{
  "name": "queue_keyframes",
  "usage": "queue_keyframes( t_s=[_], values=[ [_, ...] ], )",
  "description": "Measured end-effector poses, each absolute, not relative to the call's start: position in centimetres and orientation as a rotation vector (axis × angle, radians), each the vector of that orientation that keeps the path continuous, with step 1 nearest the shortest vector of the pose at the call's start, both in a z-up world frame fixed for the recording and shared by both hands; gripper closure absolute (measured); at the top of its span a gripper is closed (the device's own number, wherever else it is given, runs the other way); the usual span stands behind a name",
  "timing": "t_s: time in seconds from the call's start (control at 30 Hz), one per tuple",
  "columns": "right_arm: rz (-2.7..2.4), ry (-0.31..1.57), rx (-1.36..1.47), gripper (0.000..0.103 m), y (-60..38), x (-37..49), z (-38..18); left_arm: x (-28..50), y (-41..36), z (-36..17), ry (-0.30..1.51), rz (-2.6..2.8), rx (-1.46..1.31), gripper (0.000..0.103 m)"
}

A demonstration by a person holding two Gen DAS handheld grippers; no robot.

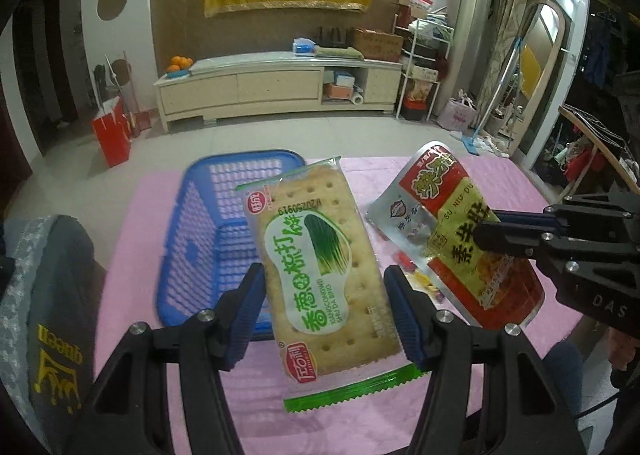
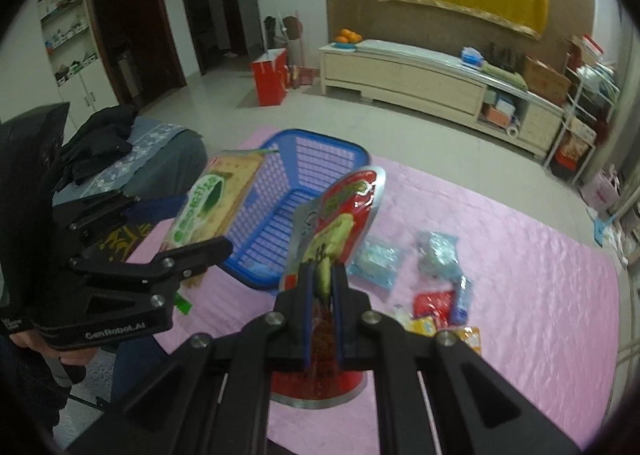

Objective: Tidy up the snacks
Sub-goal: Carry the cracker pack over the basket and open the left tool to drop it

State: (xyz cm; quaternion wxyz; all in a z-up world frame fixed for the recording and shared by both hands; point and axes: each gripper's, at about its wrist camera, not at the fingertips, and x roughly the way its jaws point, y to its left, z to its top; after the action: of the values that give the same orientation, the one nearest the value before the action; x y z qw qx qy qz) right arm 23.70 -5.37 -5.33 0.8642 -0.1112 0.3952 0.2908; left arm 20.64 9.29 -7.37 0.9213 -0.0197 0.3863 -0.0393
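Grippers (image 1: 325, 309) (image 2: 323, 307) above loose snack packets (image 2: 436, 275)

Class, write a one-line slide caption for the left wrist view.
Left gripper holds a green cracker packet above the blue basket; right gripper lifts a red-and-silver snack pouch alongside.

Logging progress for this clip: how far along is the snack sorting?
Nothing shows in the blue basket yet. The left gripper holds the cracker pack; the right gripper holds the red pouch. Several small packets remain on the pink cloth.
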Motion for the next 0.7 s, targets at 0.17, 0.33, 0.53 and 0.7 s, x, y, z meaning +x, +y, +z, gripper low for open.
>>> queue_keyframes(
  t_s=[0.17,0.33,0.53,0.7],
  values=[
    [0.634,0.836,-0.254,0.091,-1.9,25.0,-5.7,21.1,12.6,-7.2,0.804,-0.063,-0.046,0.045],
    [0.651,0.845,-0.262,0.091,0.2,26.6,-6.5,22.2,15.0,-8.0,0.828,-0.034,-0.043,0.045],
    [0.655,0.886,-0.253,0.091,1.8,28.4,-8.6,23.7,17.3,-9.9,0.875,-0.043,-0.085,0.045],
    [0.649,0.915,-0.252,0.091,1.9,29.3,-9.9,25.4,18.0,-11.8,0.919,-0.055,-0.109,0.045]
  ],
)
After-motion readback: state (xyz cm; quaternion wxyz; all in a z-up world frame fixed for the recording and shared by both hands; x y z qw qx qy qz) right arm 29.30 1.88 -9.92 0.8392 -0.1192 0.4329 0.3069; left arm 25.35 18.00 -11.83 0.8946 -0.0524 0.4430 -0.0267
